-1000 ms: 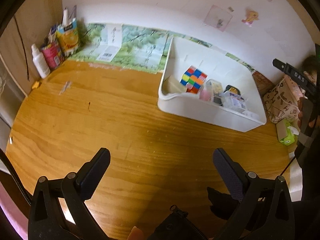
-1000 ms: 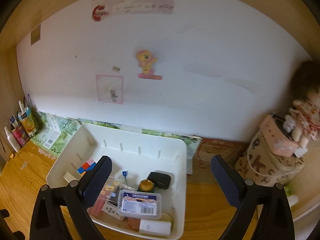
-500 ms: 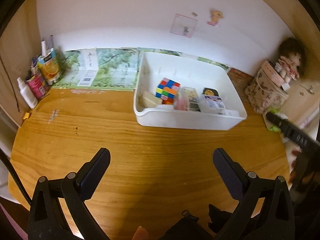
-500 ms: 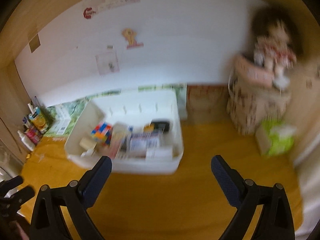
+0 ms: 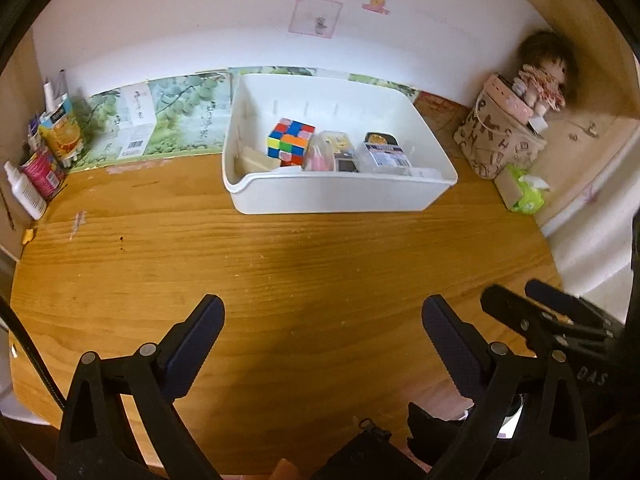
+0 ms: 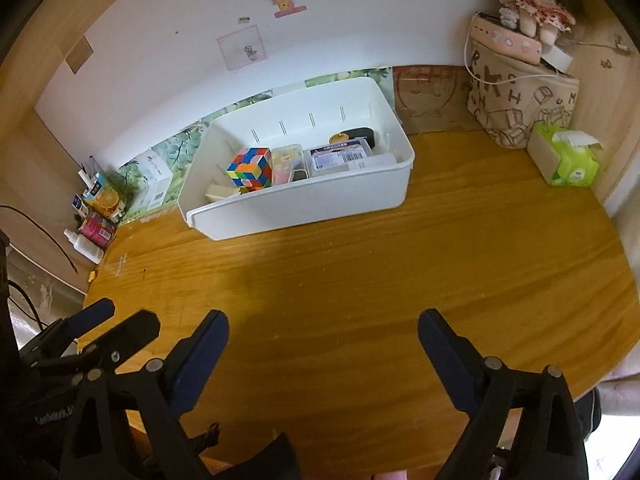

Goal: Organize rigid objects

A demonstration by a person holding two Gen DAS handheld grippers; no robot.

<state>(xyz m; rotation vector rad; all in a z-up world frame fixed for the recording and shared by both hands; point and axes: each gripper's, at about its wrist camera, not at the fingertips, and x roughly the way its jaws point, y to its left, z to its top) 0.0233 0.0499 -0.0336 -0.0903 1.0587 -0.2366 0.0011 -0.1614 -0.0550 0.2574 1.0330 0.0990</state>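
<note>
Wide wooden table (image 5: 304,264), bare planks across the near half. At the back, against the wall, white bin (image 5: 340,196), holding all the rigid pieces. Inside, toward its left: multicoloured puzzle cube (image 5: 291,140), cream block (image 5: 256,159) just beside it at the left end. Right of the cube, pink-tinted clear case (image 5: 320,156), then clear lidded box with a printed label (image 5: 382,154). Off to the right corner, lettered fabric bag (image 6: 520,96) with a doll (image 6: 534,4) sitting on top, green tissue pack (image 6: 566,158) beside it. Near edge: left gripper (image 5: 322,334) spread wide, gripping nothing, above bare wood. Right gripper (image 6: 322,336) likewise splayed and empty, well apart from the bin.
</note>
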